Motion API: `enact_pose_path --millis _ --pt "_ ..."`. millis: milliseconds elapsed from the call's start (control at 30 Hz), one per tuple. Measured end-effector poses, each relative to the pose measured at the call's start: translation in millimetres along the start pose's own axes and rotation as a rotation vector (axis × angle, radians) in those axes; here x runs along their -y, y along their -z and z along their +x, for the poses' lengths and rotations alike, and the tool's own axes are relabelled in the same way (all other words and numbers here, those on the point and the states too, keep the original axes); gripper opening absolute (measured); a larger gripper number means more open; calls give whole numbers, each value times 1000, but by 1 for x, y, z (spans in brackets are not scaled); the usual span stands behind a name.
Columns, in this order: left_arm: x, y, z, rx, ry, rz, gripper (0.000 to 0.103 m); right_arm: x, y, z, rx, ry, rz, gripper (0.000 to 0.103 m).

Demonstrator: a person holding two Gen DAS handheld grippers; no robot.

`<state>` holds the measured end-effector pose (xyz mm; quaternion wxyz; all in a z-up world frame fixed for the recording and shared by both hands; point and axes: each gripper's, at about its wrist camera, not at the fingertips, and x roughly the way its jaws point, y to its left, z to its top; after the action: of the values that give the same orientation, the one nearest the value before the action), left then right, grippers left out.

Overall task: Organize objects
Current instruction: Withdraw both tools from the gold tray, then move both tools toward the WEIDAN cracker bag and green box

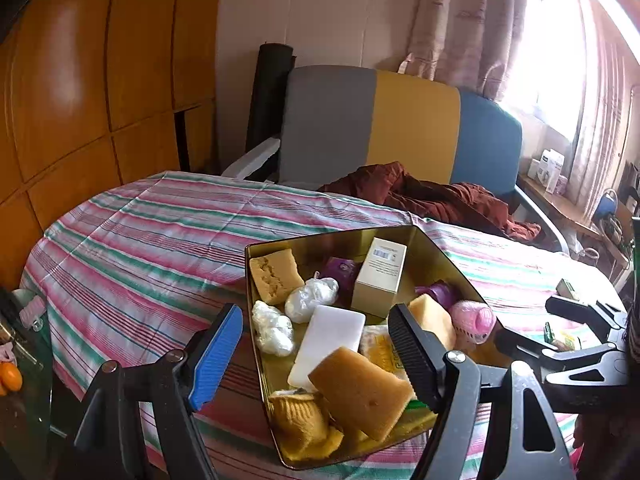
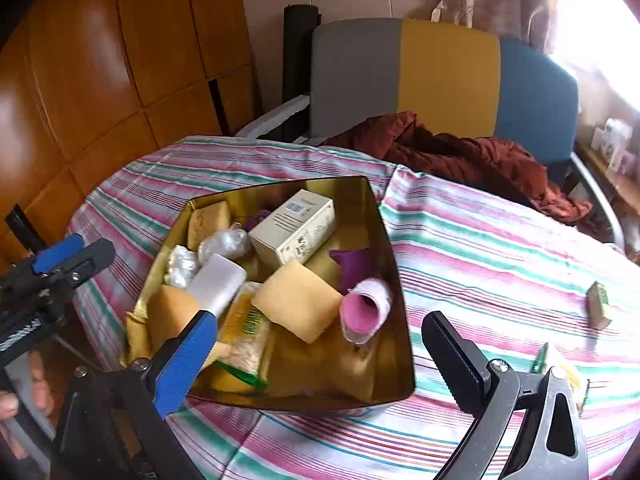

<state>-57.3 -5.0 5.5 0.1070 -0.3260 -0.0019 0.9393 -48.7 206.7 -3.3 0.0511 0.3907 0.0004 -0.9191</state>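
Both grippers hang over the near edge of the striped tablecloth (image 2: 500,240), nothing between their fingers — the left gripper (image 1: 316,352) partly spread, the right gripper (image 2: 320,356) spread wide. Largest on the cloth is the gold tin (image 2: 394,280), standing near that edge toward the left corner. Inside lie a cream carton (image 2: 294,226), tan sponges (image 2: 298,306), a white bar (image 2: 218,282), a pink roller (image 2: 366,312) and two silver foil lumps (image 1: 294,312). By the right edge sits a small green packet (image 2: 598,304) — well apart from the tin.
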Motion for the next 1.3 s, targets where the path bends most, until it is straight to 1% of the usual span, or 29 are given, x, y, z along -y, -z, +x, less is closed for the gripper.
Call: enact_pose_path --millis 233,400,567,967,1300 --pt "10 6 -5 -9 3 17 77 3 5 -10 30 55 -21 103" --pt "21 10 -9 -15 25 40 77 8 8 -15 35 73 -21 103" --pt "33 12 -14 -13 48 68 77 22 13 -21 37 93 1 103" --pt "58 15 -16 -28 92 129 77 76 21 -30 24 174 87 103" --pt "82 12 -17 -32 137 185 77 133 27 -43 9 276 136 103"
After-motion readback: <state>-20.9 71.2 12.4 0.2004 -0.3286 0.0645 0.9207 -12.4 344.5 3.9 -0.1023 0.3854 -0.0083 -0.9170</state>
